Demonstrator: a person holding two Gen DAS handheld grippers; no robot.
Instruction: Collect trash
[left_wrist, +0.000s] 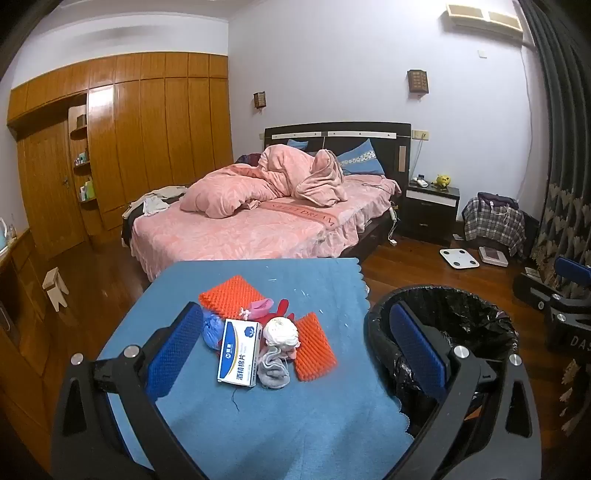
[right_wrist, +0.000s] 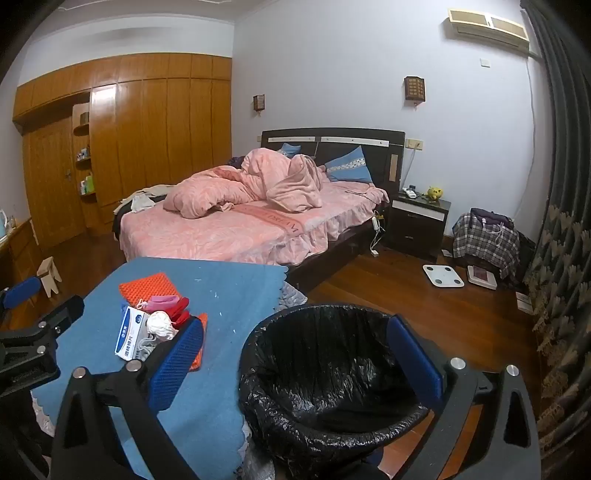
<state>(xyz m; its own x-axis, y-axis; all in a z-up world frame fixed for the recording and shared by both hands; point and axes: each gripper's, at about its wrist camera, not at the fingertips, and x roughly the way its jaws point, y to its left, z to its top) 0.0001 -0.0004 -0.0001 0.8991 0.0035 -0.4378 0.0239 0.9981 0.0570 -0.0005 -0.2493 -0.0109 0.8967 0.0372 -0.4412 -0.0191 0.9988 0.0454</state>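
Jaws of both the left gripper (left_wrist: 295, 339) and the right gripper (right_wrist: 295, 350) are spread, holding nothing. Nothing looks collected yet: the black-lined bin (right_wrist: 332, 369) right of the surface (left_wrist: 258, 424) appears empty, while the pile of trash (left_wrist: 266, 332), including a box (left_wrist: 238, 351) and orange foam (left_wrist: 231, 293), sits mid-surface.

Two orange foam nets (left_wrist: 231, 297), one box (left_wrist: 238, 352), one bin (left_wrist: 443, 332).
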